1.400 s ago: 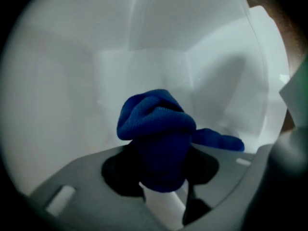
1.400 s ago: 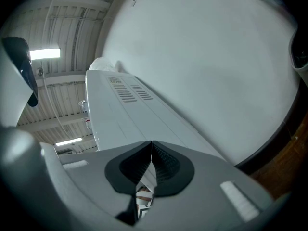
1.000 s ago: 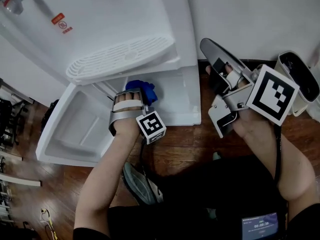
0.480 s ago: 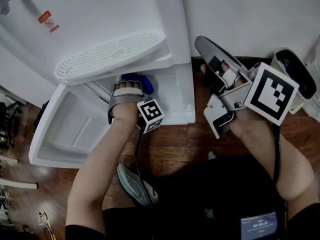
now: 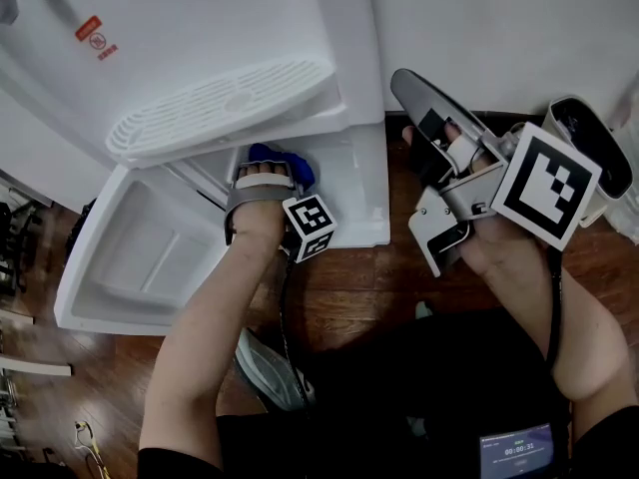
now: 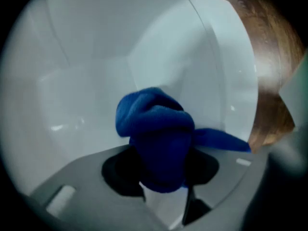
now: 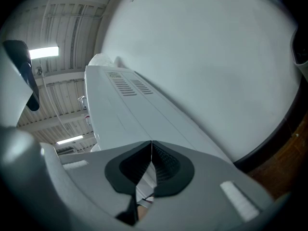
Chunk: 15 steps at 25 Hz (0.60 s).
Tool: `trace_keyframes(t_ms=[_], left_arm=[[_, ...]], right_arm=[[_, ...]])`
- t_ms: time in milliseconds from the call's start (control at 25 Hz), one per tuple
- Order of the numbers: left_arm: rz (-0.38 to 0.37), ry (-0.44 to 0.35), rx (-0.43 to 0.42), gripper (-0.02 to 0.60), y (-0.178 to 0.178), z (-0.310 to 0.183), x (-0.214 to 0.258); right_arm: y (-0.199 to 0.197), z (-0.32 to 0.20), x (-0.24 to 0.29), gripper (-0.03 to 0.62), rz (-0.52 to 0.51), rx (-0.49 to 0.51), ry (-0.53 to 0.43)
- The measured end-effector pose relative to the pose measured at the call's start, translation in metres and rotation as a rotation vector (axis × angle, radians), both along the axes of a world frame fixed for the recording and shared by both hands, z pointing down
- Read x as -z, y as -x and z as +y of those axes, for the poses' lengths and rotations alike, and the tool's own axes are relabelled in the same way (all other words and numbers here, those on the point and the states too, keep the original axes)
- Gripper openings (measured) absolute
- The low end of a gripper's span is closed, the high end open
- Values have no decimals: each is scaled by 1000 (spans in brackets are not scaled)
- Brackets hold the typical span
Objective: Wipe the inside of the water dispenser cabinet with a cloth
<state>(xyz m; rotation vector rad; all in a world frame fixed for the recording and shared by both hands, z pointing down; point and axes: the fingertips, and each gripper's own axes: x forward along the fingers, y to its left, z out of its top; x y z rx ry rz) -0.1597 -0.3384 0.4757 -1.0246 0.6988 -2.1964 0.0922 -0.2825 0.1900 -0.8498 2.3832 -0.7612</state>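
A bunched blue cloth (image 6: 156,136) is clamped between the jaws of my left gripper (image 6: 161,170), which reaches into the open cabinet (image 6: 96,76) of the white water dispenser (image 5: 200,48). From the head view the cloth (image 5: 285,160) shows just past the left gripper (image 5: 268,173), under the drip tray (image 5: 220,108). The cabinet door (image 5: 150,257) hangs open to the left. My right gripper (image 7: 150,160) is shut with nothing in it, held up at the right and away from the dispenser. In the head view its jaws (image 5: 424,103) point up along the wall.
A wooden floor (image 5: 379,277) lies in front of the dispenser. A white wall (image 5: 499,28) stands behind it at the right. The person's shoe (image 5: 270,367) is below the left arm. A dark-rimmed white object (image 5: 599,158) sits at the far right.
My left gripper has pushed the blue cloth further in and down inside the cabinet, rolling slightly. The right gripper has stayed where it was.
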Motion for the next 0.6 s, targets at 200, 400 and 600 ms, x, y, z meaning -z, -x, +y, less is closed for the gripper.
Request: trace_keyframes(t_ms=[200,400,600], left_arm=[[-2,-40,56,207,2,-35,1],[115,-79,-38,207,-34,-50,1],[305,-150,-241,206,-86,-50,1]], right_arm=[[-2,-4,-3,6,-20,0,25],[-1,-2,-1,6,-14,28,23],[0,-3,-4,6,-4,28,22]])
